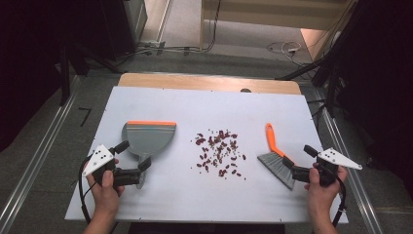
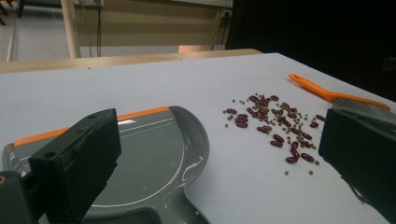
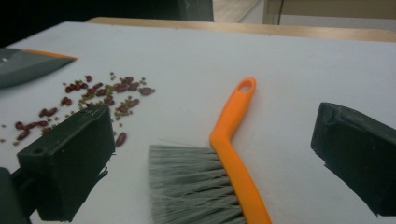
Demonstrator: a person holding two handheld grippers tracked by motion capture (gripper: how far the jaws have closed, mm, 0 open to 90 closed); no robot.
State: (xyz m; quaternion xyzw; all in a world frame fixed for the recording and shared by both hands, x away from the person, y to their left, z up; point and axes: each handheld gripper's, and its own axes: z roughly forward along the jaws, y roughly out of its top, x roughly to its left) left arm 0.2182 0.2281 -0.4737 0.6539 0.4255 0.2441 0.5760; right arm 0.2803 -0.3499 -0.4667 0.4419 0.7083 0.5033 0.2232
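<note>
A grey dustpan (image 1: 148, 138) with an orange lip lies on the left of the white table. My left gripper (image 1: 133, 155) stands open around its handle end, pads apart from it. In the left gripper view the dustpan (image 2: 154, 149) lies between the wide jaws of the left gripper (image 2: 219, 158). A scatter of red beans and small green ones (image 1: 219, 152) sits mid-table. On the right lies an orange-handled brush (image 1: 275, 152) with grey bristles. My right gripper (image 1: 298, 157) stands open astride it. In the right gripper view the brush (image 3: 233, 126) lies between the untouching jaws of the right gripper (image 3: 212, 163).
The white board (image 1: 204, 105) rests on a wooden table whose far edge (image 1: 209, 82) shows behind it. Dark stands and cables surround the table on the floor. Bare board stretches behind and in front of the beans (image 2: 275, 121).
</note>
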